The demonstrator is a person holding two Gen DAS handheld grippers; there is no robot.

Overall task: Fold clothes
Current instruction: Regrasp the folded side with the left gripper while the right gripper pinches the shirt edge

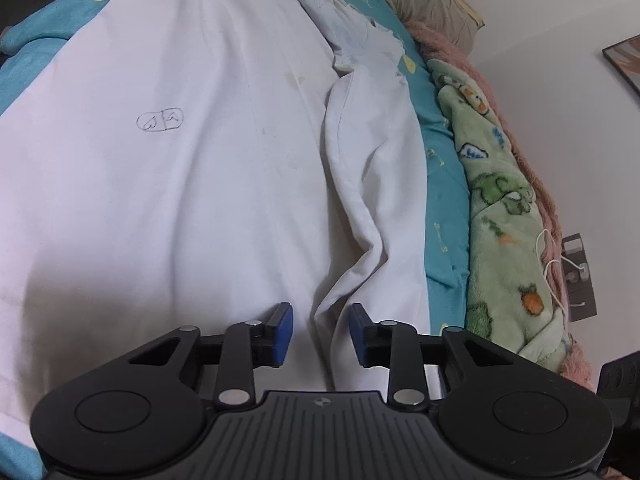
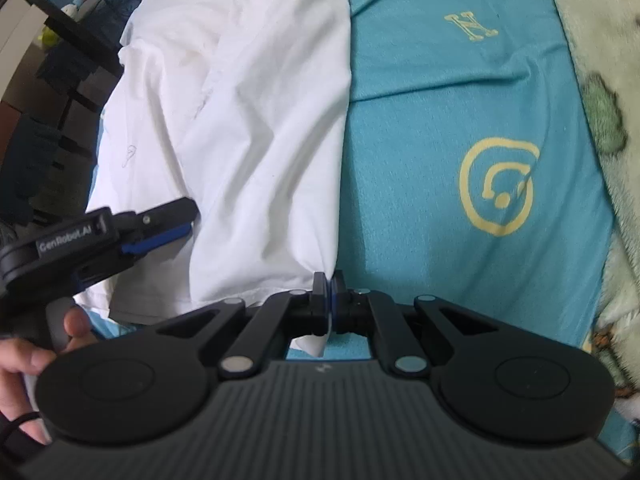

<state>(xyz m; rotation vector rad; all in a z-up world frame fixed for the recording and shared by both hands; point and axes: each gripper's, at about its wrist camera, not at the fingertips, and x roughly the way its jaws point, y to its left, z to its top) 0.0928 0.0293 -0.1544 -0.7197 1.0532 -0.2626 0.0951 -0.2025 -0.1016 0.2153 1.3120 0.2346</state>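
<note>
- Bed (image 2: 460,120), teal sheet w/ yellow prints: carries the whole job; green fleece blanket (image 1: 504,208) bunched along its far side.
- White shirt (image 1: 160,180): spread mostly flat on the bed, one side strip doubled in over the body along a long ridge. Judged partway folded at best; no compact stack in sight, so cross-folds look left to do. Could equally be a shirt just being laid out, can't settle which.
- Right claw (image 2: 330,292): pressed together, pinching the shirt's corner at the hem edge, cloth tail poking out below the pads.
- Left claw (image 1: 322,330): spread, nothing between the pads, hovering just over the ridge near the hem.
- Views: left wrist alone shows the collar end, small drawn mark on the chest, faint stains. Right wrist alone shows the pinch, the bare sheet beside the shirt, and the person's hand (image 2: 24,352) on the left handle.
</note>
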